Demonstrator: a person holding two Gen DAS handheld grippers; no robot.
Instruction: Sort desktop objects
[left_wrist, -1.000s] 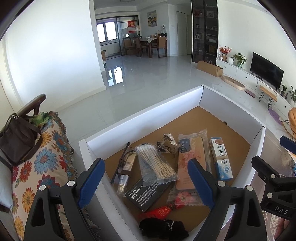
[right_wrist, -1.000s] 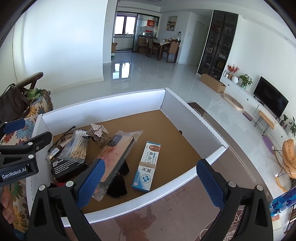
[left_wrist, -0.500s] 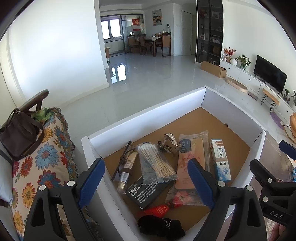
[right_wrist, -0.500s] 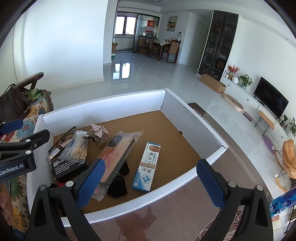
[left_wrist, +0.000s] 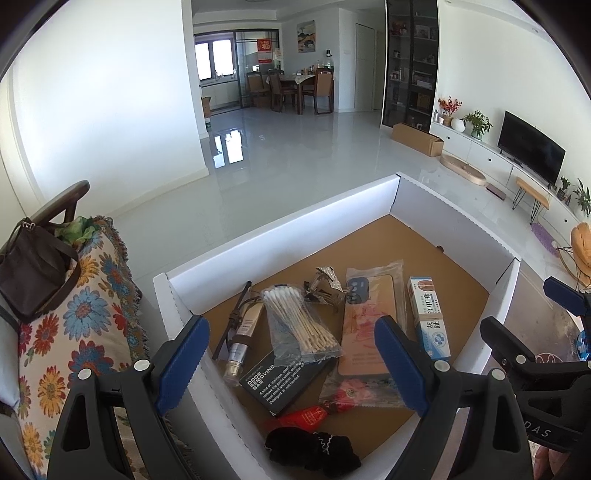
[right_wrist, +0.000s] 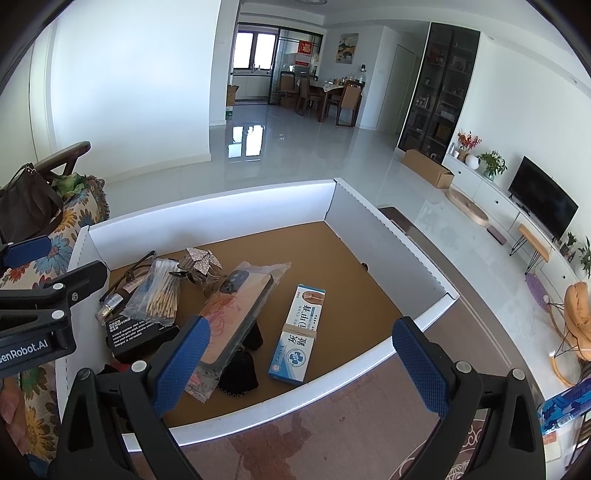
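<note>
Room: glossy tiled living room; dining table far off, television to my right, flowered throw to my left.
Surface: white-walled cardboard tray (left_wrist: 280, 225) with a brown floor, below and ahead of both my grippers.
Left gripper (left_wrist: 291, 360): jaws wide, nothing between them, hanging over the tray's near-left corner.
Right gripper (right_wrist: 301, 363): jaws wide and empty too, over the tray's near wall.
Key relation: bag of cotton swabs (left_wrist: 299, 325) lies just ahead of my left jaws, long axis running away from me and a little leftward; my left hand looks the nearer.
Also in tray: cosmetic tube (left_wrist: 243, 338), black card box (left_wrist: 280, 380), phone case in plastic (left_wrist: 365, 325), toothpaste box (right_wrist: 299, 334), black cloth (left_wrist: 314, 448).
Stage, my guess: nothing picked yet.
</note>
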